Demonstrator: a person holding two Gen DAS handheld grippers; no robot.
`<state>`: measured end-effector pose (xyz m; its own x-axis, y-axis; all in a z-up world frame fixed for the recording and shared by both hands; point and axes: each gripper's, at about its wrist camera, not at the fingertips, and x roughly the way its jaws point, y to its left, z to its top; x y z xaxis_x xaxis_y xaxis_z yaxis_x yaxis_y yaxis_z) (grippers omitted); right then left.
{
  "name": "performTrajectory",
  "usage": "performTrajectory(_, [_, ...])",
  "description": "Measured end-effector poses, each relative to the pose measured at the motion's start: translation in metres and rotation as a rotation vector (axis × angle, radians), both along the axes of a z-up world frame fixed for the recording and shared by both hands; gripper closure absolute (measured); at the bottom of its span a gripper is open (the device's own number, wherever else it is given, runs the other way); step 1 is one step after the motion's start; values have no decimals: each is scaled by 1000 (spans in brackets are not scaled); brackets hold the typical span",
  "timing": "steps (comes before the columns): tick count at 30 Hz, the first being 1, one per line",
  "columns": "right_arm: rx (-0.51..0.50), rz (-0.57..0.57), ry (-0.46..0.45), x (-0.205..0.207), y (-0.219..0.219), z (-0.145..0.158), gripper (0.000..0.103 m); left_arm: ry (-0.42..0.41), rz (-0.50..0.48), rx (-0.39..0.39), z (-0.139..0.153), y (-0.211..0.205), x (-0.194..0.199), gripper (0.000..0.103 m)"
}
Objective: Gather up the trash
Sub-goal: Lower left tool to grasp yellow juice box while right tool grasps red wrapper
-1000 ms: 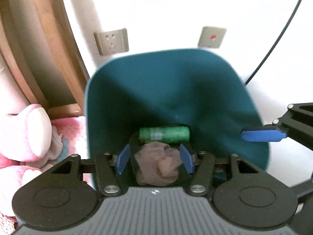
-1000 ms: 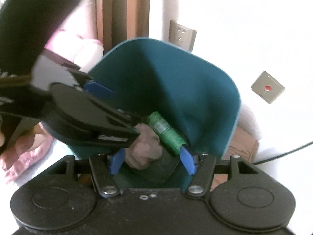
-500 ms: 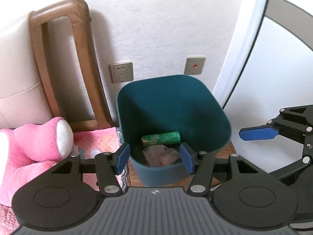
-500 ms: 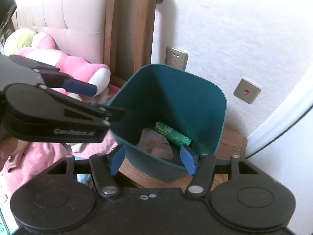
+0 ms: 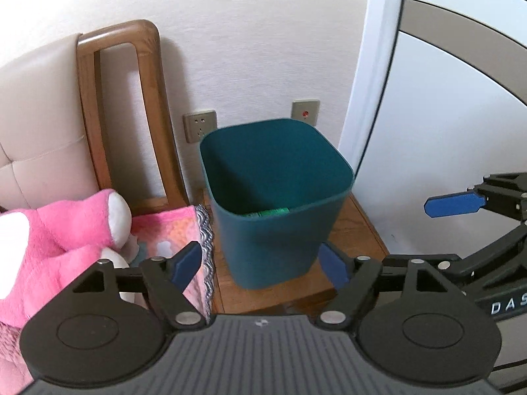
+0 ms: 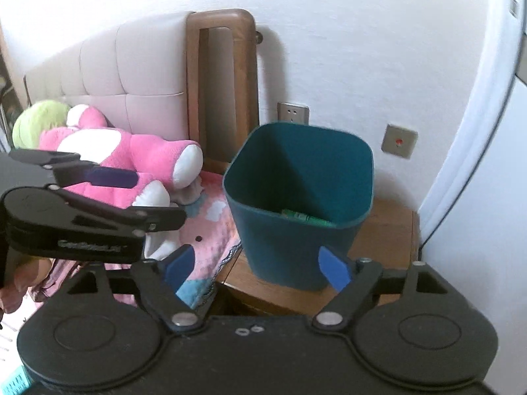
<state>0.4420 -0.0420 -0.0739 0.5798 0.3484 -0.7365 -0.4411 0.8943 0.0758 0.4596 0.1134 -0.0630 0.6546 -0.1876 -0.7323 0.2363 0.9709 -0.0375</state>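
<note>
Left gripper (image 5: 262, 265) jaws opening, nothing held between. Right gripper (image 6: 255, 265) jaws likewise opening, empty. Green bottle (image 5: 272, 212) seen inside teal bin (image 5: 273, 247).

Green bottle (image 5: 273, 211) in the teal bin (image 5: 280, 247) mostly hidden behind the near bin wall, label too small to read, right claw (image 5: 454, 204) cut off at the right edge, pink plush toy (image 5: 66, 230) cropped at the left.
</note>
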Motion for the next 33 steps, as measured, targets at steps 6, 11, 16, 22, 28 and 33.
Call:
performTrajectory(6, [63, -30, 16, -19, -26, -37, 4, 38, 37, -31, -36, -4, -20, 18])
performTrajectory(11, [80, -47, 28, -21, -50, -83, 0, 91, 78, -61, -87, -17, -24, 4])
performTrajectory(16, [49, -31, 92, -17, -71, -150, 0, 180, 131, -118, -158, -32, -24, 2])
performTrajectory(22, [-41, 16, 190, -13, -87, -257, 0, 325, 173, -76, -271, -52, -22, 2])
performTrajectory(28, [-110, 45, 283, -15, -95, -373, 1, 425, 201, -27, -391, -63, -32, 2])
performTrajectory(33, [-148, 68, 367, -21, -96, -472, 4, 516, 214, 26, -493, -73, -49, 2])
